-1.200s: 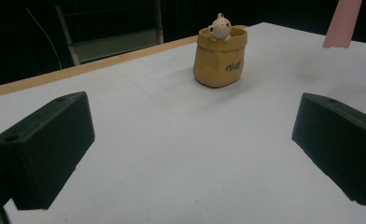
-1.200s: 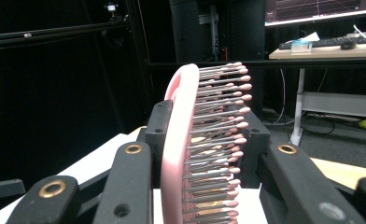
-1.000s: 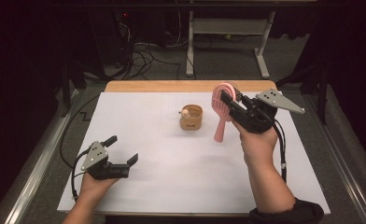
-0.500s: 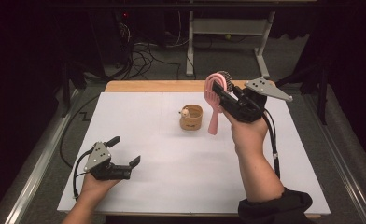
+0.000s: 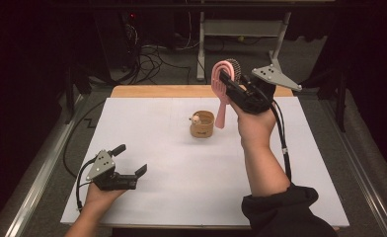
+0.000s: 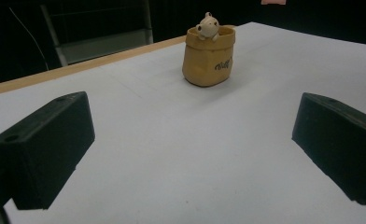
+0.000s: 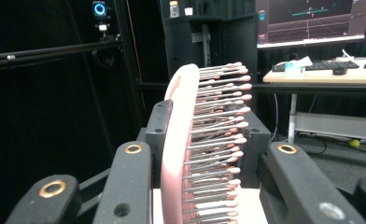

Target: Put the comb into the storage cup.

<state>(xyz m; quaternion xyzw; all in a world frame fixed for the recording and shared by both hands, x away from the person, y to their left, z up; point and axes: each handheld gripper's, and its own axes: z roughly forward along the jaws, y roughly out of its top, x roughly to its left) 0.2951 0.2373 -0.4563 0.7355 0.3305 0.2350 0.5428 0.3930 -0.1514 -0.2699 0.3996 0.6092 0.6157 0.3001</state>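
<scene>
Right claw [image 5: 229,81] clamping pink hairbrush [image 5: 220,101] by head, now lifting it higher, handle dangling beside brown pot [image 5: 202,124] below claw. Likely lining up handle for pot. Left claw [image 5: 131,164] resting on surface [image 5: 172,168], jaws spread, holding nothing.
</scene>
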